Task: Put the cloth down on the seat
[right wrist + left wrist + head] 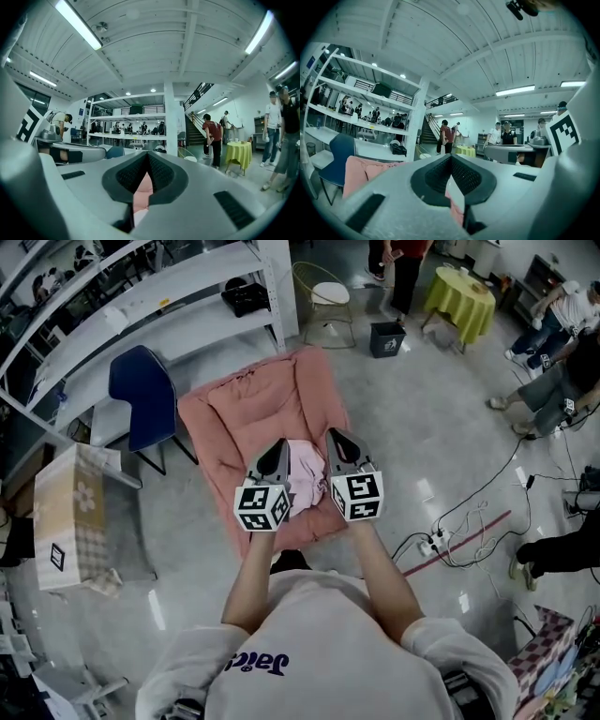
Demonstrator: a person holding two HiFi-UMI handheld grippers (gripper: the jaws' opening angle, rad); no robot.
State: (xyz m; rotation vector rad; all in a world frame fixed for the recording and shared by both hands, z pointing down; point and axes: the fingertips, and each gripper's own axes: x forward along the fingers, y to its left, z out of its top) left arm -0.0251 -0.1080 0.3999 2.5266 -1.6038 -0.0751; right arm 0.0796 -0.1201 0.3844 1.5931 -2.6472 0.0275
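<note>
A pale pink cloth [305,476] hangs between my two grippers above the pink cushioned seat [246,407]. My left gripper [278,445] is shut on the cloth's left edge and my right gripper [335,436] on its right edge. They are held level, side by side, at the seat's near end. In the left gripper view the closed jaws [451,158] pinch a strip of cloth [457,206], with the seat [357,172] low on the left. In the right gripper view pink cloth [142,193] shows below the closed jaws [148,155].
A blue chair [141,392] and white shelving [141,296] stand left of the seat, and a box under patterned cloth [70,517] nearer left. Behind are a wire chair [328,298], black bin [386,337] and yellow-green table [461,296]. Cables and a power strip [436,542] lie right, near people.
</note>
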